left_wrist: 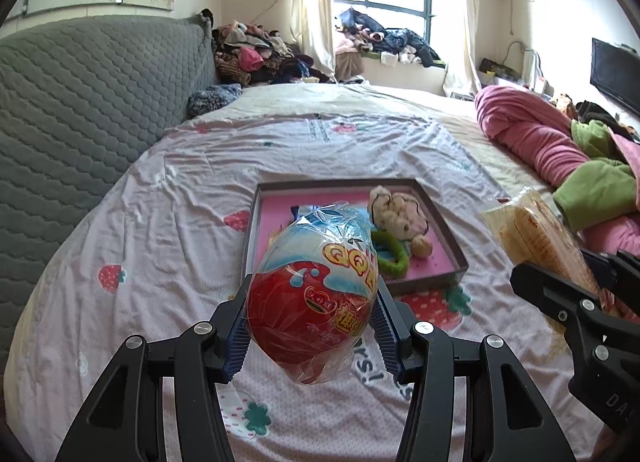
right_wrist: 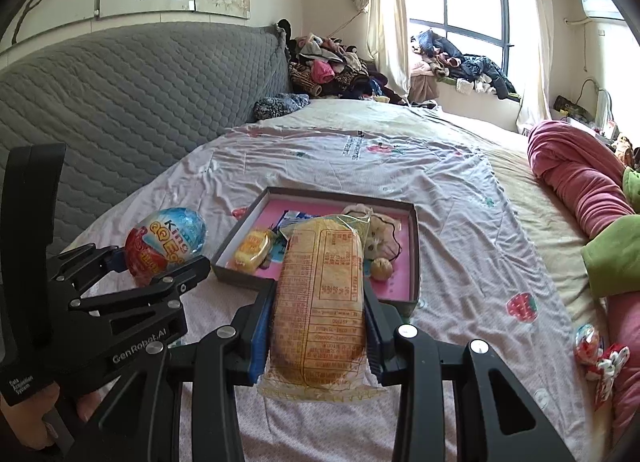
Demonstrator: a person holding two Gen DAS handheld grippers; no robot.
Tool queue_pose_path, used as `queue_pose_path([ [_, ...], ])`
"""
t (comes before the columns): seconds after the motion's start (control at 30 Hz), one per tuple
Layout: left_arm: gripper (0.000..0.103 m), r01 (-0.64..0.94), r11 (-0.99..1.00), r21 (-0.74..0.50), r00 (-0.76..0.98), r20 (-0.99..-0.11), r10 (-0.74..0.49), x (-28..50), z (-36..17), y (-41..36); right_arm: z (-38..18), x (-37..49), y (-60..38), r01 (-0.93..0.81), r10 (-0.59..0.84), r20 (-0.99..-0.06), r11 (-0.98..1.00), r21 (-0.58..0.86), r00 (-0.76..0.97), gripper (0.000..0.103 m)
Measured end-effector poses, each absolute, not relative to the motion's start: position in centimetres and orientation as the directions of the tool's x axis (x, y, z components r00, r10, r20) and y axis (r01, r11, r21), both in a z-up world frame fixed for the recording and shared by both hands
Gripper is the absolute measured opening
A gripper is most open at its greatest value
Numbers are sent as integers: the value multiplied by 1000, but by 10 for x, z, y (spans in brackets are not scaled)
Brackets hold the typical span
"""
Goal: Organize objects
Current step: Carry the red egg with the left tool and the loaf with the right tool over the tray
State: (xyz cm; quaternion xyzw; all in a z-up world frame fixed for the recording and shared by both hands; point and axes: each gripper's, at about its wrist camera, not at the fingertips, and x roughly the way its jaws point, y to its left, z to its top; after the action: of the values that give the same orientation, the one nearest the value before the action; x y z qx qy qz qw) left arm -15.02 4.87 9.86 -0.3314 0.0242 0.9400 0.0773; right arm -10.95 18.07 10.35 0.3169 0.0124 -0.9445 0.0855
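My left gripper (left_wrist: 312,326): closed on a toy egg (left_wrist: 314,298) wrapped in clear film, red below and blue and white above; the blue ridged pads press on both its sides and it hangs clear of the bed.
My right gripper (right_wrist: 318,326): clamped on a bread packet (right_wrist: 320,302), a long yellow loaf in clear printed wrap, held lengthwise between the pads with its far end pointing at the box.
Left gripper from the right camera: it shows at the left edge (right_wrist: 160,274) with the egg (right_wrist: 166,246) in its tips, just beside the box's near left corner.
Right gripper from the left camera: it enters at the right edge (left_wrist: 576,282) with the bread packet (left_wrist: 536,229) sticking out of it.
Box (left_wrist: 440,217): a shallow open box with a dark rim and a pink floor, lying on the bed sheet (left_wrist: 160,229) ahead of both grippers.
In the box: a plush toy (left_wrist: 396,213) near the far right corner, a green ring (left_wrist: 394,254) at the near edge, a small yellow packet (right_wrist: 252,250) at the near left corner.
Bed: strawberry-print sheet, grey quilted headboard (left_wrist: 92,101) along the left edge, a pink blanket (left_wrist: 532,133) bundled at the right edge.
My hand (right_wrist: 32,418): partly seen low on the left gripper's handle.
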Motion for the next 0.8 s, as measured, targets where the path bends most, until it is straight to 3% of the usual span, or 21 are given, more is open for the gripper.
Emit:
queue_pose_path([
  [0.8,56,-183,-983,33,-779,-615,124,-176,130,69,135,-125,196,173,-171,-562,-984,50,-809,39],
])
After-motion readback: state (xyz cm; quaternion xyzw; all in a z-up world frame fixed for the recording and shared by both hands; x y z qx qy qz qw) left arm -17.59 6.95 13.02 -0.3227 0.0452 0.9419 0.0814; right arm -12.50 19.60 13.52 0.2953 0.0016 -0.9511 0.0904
